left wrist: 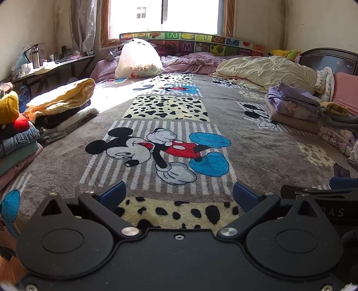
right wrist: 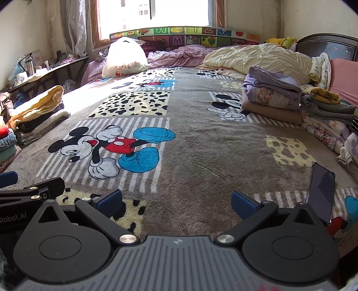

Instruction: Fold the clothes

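A sunlit bedroom holds a wide bed (left wrist: 257, 138) covered by a grey cartoon-mouse blanket (left wrist: 170, 107), and both tools hover low over its near edge. The left gripper (left wrist: 179, 197) has its blue-padded fingers (left wrist: 113, 195) spread wide with nothing between them, above a yellow patch with black spots. The right gripper (right wrist: 176, 201) is likewise spread wide and empty, over plain grey pile; the two sit side by side, each showing at the edge of the other's view. Just to the right of the right gripper, a dark phone (right wrist: 321, 192) lies on the blanket.

The clothes sit at the bed's edges, well apart from both grippers. On the left, a stack topped by a yellow garment (left wrist: 64, 96) rests in the sun, and nearer the camera a second stack of jeans and coloured pieces (left wrist: 15, 138) stands beside it. On the right, a folded purple pile (right wrist: 271, 94) lies on a beige layer, with more loose garments (right wrist: 324, 116) beside it. Farther back are a cream quilt (left wrist: 268, 69), a white plastic bag (left wrist: 137, 59), a pink rumpled sheet (left wrist: 190, 59) and an alphabet-patterned panel (left wrist: 192, 42) under the window (left wrist: 190, 13). A cluttered dark surface (left wrist: 56, 65) stands along the left wall.
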Demonstrator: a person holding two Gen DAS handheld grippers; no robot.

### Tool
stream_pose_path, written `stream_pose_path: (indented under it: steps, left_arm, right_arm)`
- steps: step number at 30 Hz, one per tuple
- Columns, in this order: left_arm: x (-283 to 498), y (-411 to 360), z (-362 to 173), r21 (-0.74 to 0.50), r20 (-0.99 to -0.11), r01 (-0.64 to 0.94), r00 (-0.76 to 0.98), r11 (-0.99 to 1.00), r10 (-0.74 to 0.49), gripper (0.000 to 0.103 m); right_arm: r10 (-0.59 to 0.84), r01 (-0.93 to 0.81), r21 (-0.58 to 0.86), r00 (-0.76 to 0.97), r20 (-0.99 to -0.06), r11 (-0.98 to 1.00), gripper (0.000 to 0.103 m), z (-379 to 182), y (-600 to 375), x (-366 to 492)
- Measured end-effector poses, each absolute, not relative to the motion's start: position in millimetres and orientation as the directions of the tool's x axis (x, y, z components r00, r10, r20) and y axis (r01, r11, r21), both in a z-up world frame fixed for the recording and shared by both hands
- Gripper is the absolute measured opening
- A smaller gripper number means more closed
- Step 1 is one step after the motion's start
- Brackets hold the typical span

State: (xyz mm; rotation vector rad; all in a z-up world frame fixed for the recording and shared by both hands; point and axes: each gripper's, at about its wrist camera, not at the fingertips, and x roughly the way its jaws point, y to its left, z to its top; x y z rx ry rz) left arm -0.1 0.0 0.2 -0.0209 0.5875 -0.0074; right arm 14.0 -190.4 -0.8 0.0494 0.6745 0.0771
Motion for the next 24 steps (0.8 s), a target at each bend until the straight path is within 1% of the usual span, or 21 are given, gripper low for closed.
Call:
stream_pose_path:
  steps: [24]
  left_arm:
    - [-6.8,-1.1,3.7,-0.025,-0.546,-0.002,0.838,1.0,-0.012,0.103]
  right_arm:
    - [0.075,-0.052,0.056,0.785,-0.615,0.997,0.103,5.0,-191.3,9.1]
